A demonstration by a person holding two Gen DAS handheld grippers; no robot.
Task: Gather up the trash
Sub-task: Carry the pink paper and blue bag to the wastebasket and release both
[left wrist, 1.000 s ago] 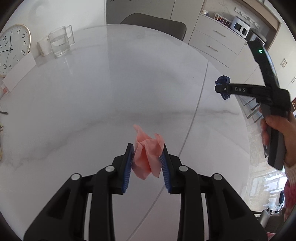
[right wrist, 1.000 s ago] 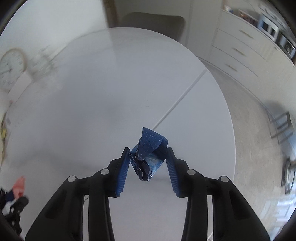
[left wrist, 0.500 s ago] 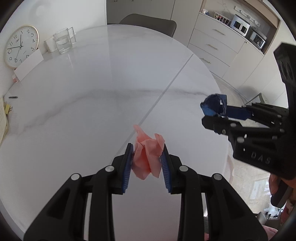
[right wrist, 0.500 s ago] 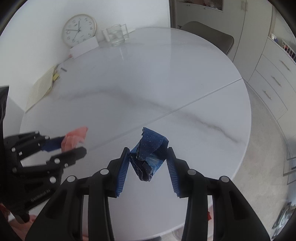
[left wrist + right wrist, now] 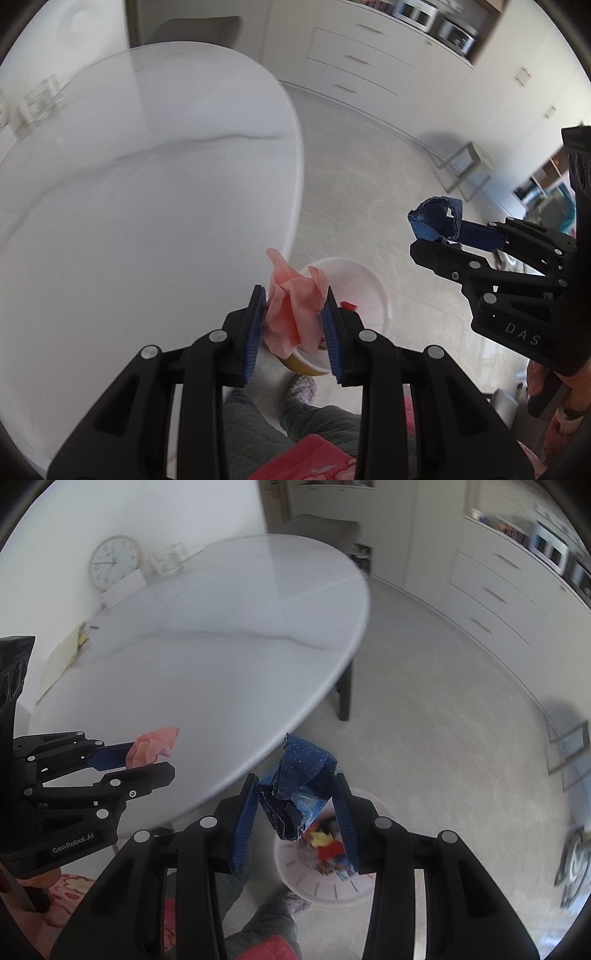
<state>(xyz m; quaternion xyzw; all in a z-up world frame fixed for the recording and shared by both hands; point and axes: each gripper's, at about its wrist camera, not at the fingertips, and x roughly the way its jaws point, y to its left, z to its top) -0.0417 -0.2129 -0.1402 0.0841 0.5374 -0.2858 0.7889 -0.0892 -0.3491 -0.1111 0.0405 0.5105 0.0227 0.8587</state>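
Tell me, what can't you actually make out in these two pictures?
- Bin contents: right wrist view, half hidden by the blue wrapper and right gripper, blurred.
- Bin's near side: left wrist view, behind the pink tissue and left gripper.
- Clock time: blurred.
- Glass on the table: motion-smeared.

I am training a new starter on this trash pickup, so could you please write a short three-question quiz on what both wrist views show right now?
1. True or false: the left tongs are shut on a crumpled pink tissue.
2. What do the right tongs hold? A) a glass B) a blue wrapper C) a clock
3. Fill in: the white bin stands on the ____ beside the table.

Key:
1. True.
2. B, the blue wrapper.
3. Floor; it already holds colourful litter.
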